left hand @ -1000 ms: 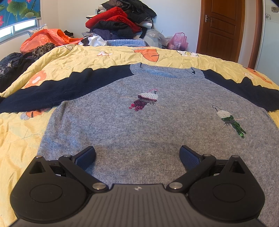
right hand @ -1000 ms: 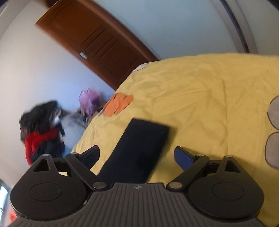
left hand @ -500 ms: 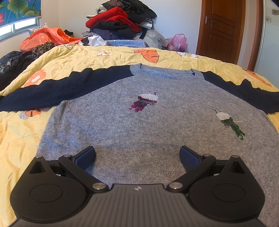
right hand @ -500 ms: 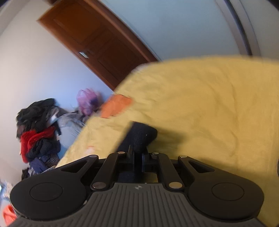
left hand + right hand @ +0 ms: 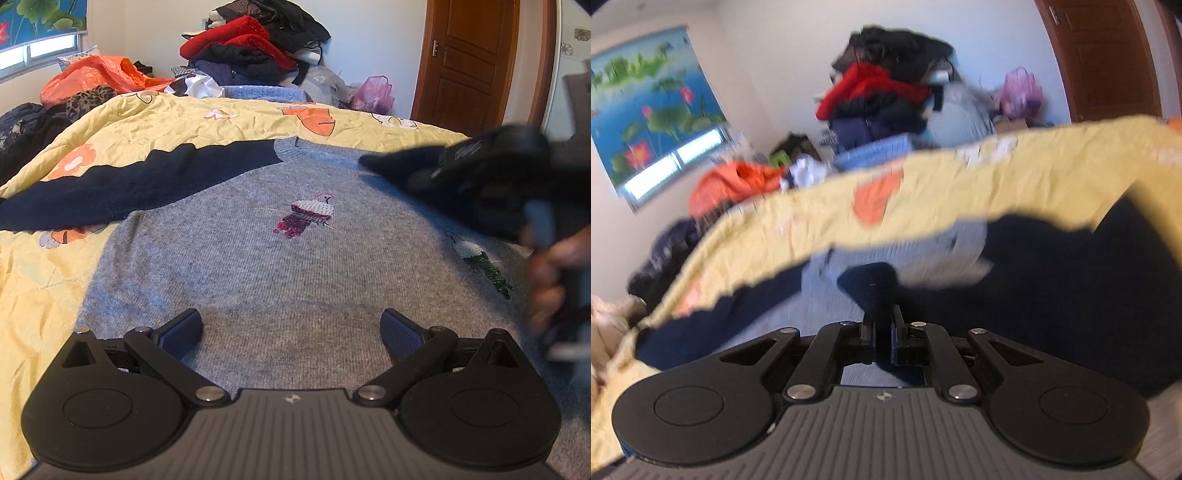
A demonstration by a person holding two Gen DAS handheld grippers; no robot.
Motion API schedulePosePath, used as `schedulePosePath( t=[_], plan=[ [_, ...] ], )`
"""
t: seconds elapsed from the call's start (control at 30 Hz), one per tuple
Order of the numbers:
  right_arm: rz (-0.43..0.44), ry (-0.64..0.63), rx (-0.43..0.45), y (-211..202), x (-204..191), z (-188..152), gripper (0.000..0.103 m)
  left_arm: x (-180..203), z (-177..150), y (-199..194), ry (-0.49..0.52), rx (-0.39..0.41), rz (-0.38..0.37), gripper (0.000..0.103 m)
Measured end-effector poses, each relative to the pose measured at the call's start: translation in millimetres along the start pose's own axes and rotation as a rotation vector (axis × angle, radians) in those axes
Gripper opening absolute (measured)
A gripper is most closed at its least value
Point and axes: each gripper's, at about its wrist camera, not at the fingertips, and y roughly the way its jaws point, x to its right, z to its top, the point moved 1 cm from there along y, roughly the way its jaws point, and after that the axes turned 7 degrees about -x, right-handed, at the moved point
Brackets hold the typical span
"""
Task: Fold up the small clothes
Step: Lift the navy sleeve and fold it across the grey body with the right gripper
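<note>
A yellow quilt [image 5: 155,122] with orange flowers covers the bed. Beyond it a heap of red and dark clothes [image 5: 255,48] rises against the wall, an orange plastic bag [image 5: 92,75] to its left, a pink bag [image 5: 371,94] beside the brown wooden door [image 5: 467,59].

A lived-in home bedroom is showing here: a yellow quilted bedspread with orange flowers [image 5: 155,122] is covering the bed, a heap of red and black clothes [image 5: 255,48] is sitting behind it, beside a panelled brown wooden door [image 5: 469,59].
</note>
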Motion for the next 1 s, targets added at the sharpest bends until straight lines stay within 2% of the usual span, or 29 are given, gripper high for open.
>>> schedulePosePath(
  t=[0.1,0.13,0.17,0.23,0.3,0.37,0.43,0.47,0.5,0.57,0.63,0.73,0.83,0.9,0.93,0.97,1.0],
  plan=[
    [-0.001,0.051,-0.015,-6.7,-6.4,-18.4,0.036,-2.7,-1.0,-0.9,-0.004,0.002,-0.007,0.103],
    [0.022,0.076,-0.013,-15.1,-3.9,-20.7,0.052,-2.8,-1.0,-1.0,-0.004,0.002,-0.008,0.103],
    [0.048,0.094,0.008,-27.1,-0.4,-25.8,0.063,-2.8,-0.5,-0.9,-0.004,0.001,-0.01,0.103],
    [0.067,0.11,0.067,-55.0,2.2,-34.5,0.069,-4.5,1.7,-2.7,0.002,-0.01,-0.018,0.103],
    [0.072,0.145,0.088,-80.5,16.4,-45.5,0.069,-4.9,12.0,-9.0,-0.008,-0.017,-0.046,0.103],
    [0.08,0.206,0.095,-96.5,30.6,-62.8,0.069,-8.3,28.9,-24.1,-0.067,0.048,-0.12,0.103],
    [0.078,0.241,0.084,-104.4,43.6,-78.9,0.069,-11.5,51.1,-34.3,-0.153,0.115,-0.246,0.103],
    [0.067,0.254,0.079,-105.3,49.2,-85.5,0.069,-13.3,62.9,-32.0,-0.198,0.121,-0.324,0.103],
    [0.066,0.272,0.072,-103.8,54.6,-90.0,0.069,-14.5,74.4,-23.4,-0.238,0.099,-0.402,0.103],
    [0.089,0.303,0.087,-104.2,60.0,-90.3,0.068,-14.4,92.2,10.0,-0.318,-0.009,-0.514,0.103],
    [0.082,0.297,0.081,-100.4,60.5,-91.4,0.068,-14.3,98.1,44.6,-0.42,-0.111,-0.547,0.103],
    [0.103,0.295,0.083,-98.4,60.4,-90.2,0.068,-11.5,98.6,81.8,-0.521,-0.208,-0.567,0.103],
    [0.12,0.301,0.09,-100.4,62.8,-91.6,0.068,-2.6,101.0,88.1,-0.497,-0.183,-0.555,0.101],
    [0.127,0.308,0.096,-100.4,63.5,-91.9,0.068,6.3,104.8,87.4,-0.45,-0.183,-0.57,0.077],
    [0.129,0.309,0.098,-100.7,63.6,-92.2,0.068,11.1,107.0,86.6,-0.415,-0.193,-0.567,0.047],
    [0.13,0.308,0.098,-100.5,63.5,-92.3,0.068,15.9,108.7,86.8,-0.378,-0.212,-0.529,0.034],
    [0.132,0.307,0.099,-100.5,63.4,-92.0,0.068,20.6,109.1,88.9,-0.346,-0.229,-0.481,0.032]
  ],
)
